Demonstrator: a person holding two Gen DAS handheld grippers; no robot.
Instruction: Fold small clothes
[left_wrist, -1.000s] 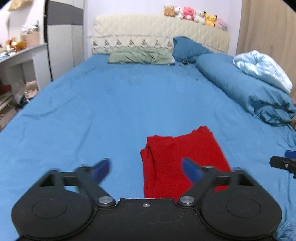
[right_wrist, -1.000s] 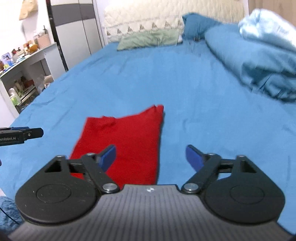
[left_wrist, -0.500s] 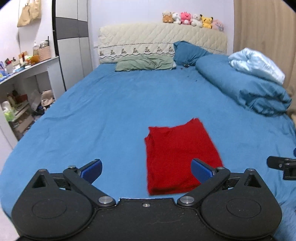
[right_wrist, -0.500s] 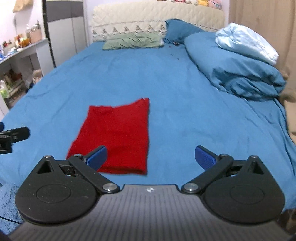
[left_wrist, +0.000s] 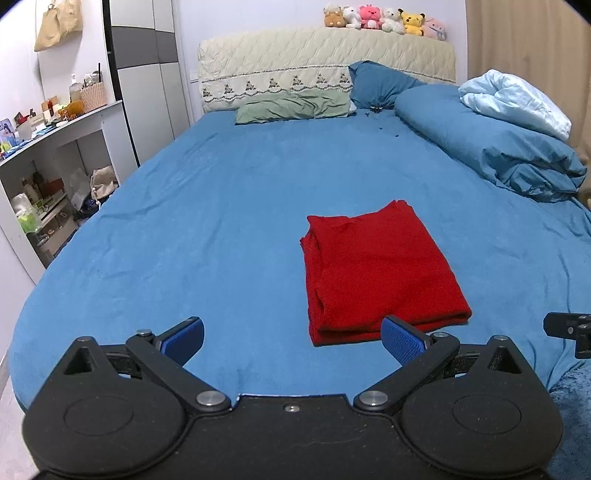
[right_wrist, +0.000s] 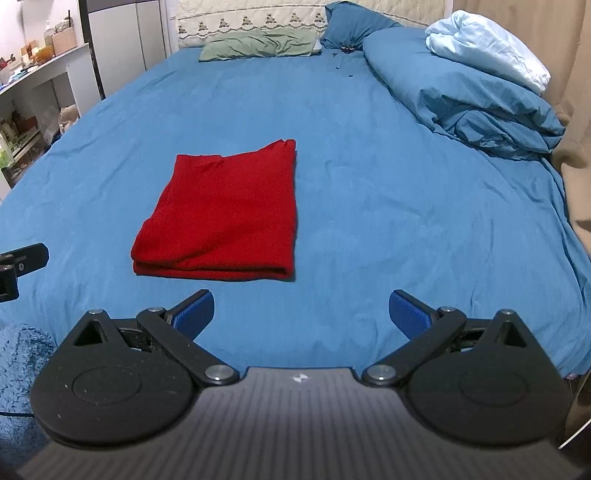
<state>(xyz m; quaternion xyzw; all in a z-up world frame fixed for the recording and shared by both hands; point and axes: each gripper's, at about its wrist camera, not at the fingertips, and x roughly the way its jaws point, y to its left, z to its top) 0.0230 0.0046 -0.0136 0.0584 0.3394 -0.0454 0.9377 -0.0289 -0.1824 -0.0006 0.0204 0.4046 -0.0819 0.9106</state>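
A red garment (left_wrist: 376, 273) lies folded into a flat rectangle on the blue bed sheet (left_wrist: 221, 221), near the bed's front edge. It also shows in the right wrist view (right_wrist: 229, 218). My left gripper (left_wrist: 293, 341) is open and empty, held back from the garment's near edge and a little left of it. My right gripper (right_wrist: 301, 312) is open and empty, held back from the garment and to its right. Neither gripper touches the cloth.
A rolled blue duvet (left_wrist: 491, 151) with a pale blue blanket (left_wrist: 517, 99) lies along the bed's right side. Pillows (left_wrist: 295, 107) sit at the headboard. A white shelf unit (left_wrist: 48, 166) stands left of the bed.
Both grippers have pulled back and up from the red garment, which now lies further ahead in both views. Their jaws have opened wider. The garment has stayed folded in place.
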